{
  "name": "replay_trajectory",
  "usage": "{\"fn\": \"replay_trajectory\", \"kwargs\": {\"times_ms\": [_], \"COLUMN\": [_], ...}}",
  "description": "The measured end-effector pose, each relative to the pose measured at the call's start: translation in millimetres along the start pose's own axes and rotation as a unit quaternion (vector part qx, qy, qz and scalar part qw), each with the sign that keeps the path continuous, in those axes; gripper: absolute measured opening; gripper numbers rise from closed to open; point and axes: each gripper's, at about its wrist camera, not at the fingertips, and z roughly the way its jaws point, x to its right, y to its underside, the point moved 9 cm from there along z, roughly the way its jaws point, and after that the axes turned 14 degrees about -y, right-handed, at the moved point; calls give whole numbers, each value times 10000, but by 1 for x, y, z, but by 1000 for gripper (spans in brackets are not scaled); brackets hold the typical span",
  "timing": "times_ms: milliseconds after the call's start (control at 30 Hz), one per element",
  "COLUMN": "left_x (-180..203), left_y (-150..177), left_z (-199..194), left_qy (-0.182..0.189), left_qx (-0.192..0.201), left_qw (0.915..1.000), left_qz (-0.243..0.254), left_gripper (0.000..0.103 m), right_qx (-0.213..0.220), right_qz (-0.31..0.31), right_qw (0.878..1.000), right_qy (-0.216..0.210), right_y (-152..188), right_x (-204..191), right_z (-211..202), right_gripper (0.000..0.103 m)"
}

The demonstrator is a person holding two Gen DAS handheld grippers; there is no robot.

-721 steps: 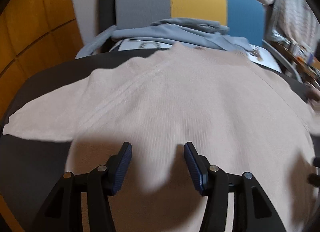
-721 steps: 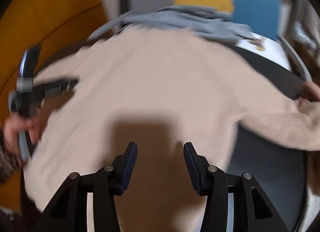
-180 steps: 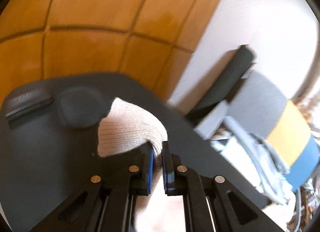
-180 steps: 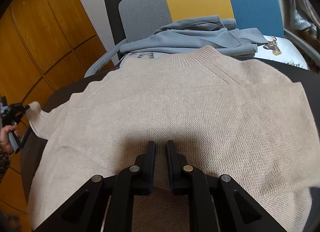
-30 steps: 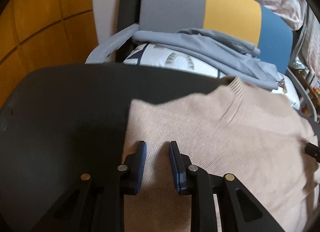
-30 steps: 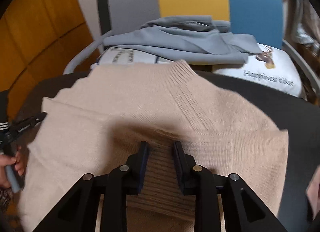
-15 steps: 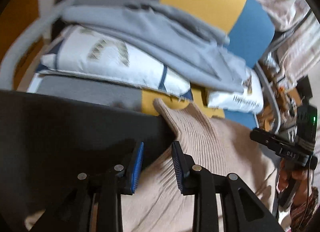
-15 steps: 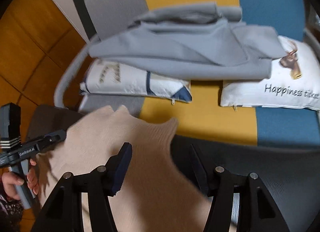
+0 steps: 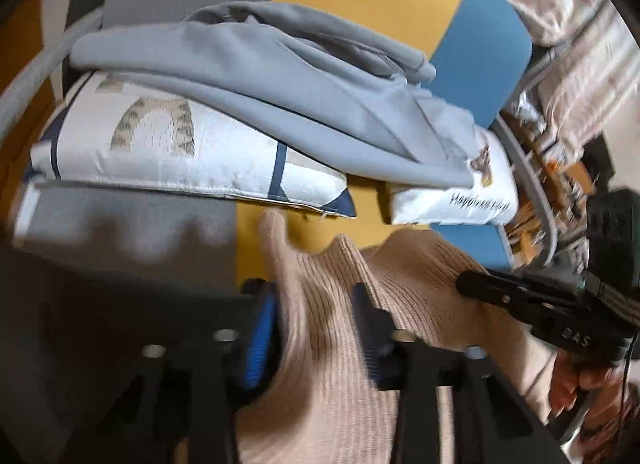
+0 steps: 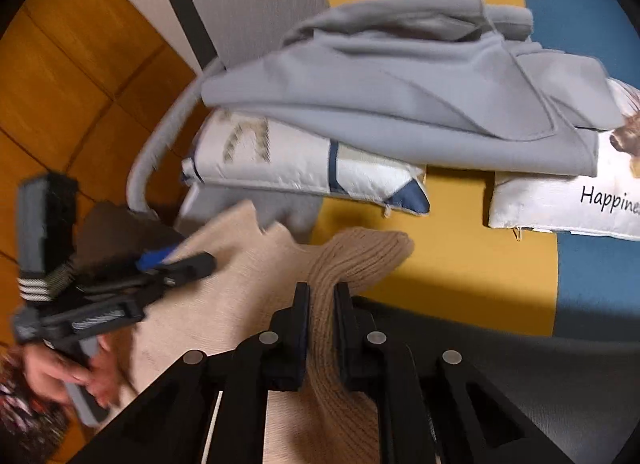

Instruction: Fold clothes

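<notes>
The beige knit sweater (image 9: 320, 404) lies on the dark table (image 9: 100, 304), its upper edge reaching over the table's far rim. In the left wrist view, my left gripper (image 9: 314, 316) has its jaws closing on a raised fold of that edge, and the knit fills the gap. In the right wrist view, my right gripper (image 10: 322, 304) is closing on the ribbed collar of the sweater (image 10: 240, 304), bunched tight between its pads. Each view shows the other tool: the right gripper (image 9: 468, 280) at the right, the left gripper (image 10: 192, 260) at the left, both on the fabric.
Behind the table (image 10: 520, 384) is a grey, yellow and blue seat (image 10: 460, 264). On it lie two white printed pillows (image 10: 280, 160) (image 10: 580, 204), with a folded grey garment (image 10: 400, 104) on top. Orange wooden panels (image 10: 80, 84) stand at the left. A person's hand (image 10: 60, 376) holds the left tool.
The right jaws, wide open half a second ago, have closed on the collar. The left jaws have narrowed onto the sweater's edge. Since one second ago both grippers moved toward the far rim.
</notes>
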Motion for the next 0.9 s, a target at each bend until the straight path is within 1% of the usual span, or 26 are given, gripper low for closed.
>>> {"fn": "replay_trajectory", "kwargs": {"times_ms": [33,100,133,267,333,367,433,500,533,567,633,700,733,767,800,833,867,900], "left_x": [0,-2,-1,0,-4,-6,-9,-12,-13,-15,-23,-36,-43,-50,-57,-63,-68,-71], "left_y": [1,3,2,2,8,15,36,70,90,115,155,192,209,222,230,235,234,230], "left_z": [-1,-7,-13,-60,-91,-107,-143,-172,-176,-177,-168,-148,-140,-139,-145,-153,-160,-165], "left_qy": [64,-30,-27,459,750,901,1279,1620,1647,1611,1454,1244,1270,1324,1419,1465,1455,1462], "left_qx": [-49,5,116,678,1006,1168,1529,1808,1824,1787,1653,1284,1079,990,1068,1148,1219,1272], "left_qw": [9999,10000,9999,9962,9908,9875,9786,9696,9691,9705,9754,9835,9851,9845,9810,9781,9764,9745], "left_qz": [-76,-52,-35,-292,-514,-547,-503,-314,-223,-129,-101,-263,-421,-591,-780,-933,-1033,-1127], "left_gripper": [6,5,5,5,5,5,5,5,5,6,7,6,6,6,9,9,9,9], "right_qx": [69,192,231,463,611,682,824,964,990,948,711,359,303,247,242,349,509,701], "right_qz": [16,40,21,-170,-388,-518,-779,-1041,-1156,-1264,-1392,-1257,-1107,-957,-818,-704,-600,-491], "right_qw": [10000,9998,9997,9983,9966,9953,9918,9869,9850,9841,9851,9899,9919,9936,9946,9944,9937,9927], "right_qy": [-33,-97,-118,-305,-389,-450,-587,-773,-812,-812,-718,-552,-550,-548,-589,-704,-793,-853], "right_y": [0,-1,0,7,17,26,47,78,96,116,159,200,213,225,235,239,239,234], "right_x": [-3,-9,-13,-39,-56,-65,-84,-102,-110,-115,-117,-108,-105,-102,-100,-101,-102,-103], "right_z": [-5,-14,-20,-51,-72,-83,-106,-126,-130,-130,-119,-101,-98,-96,-97,-103,-110,-118], "right_gripper": [12,12,12,12,12,12,12,12,12,12,14,18,18,19,21,28,32,41]}}
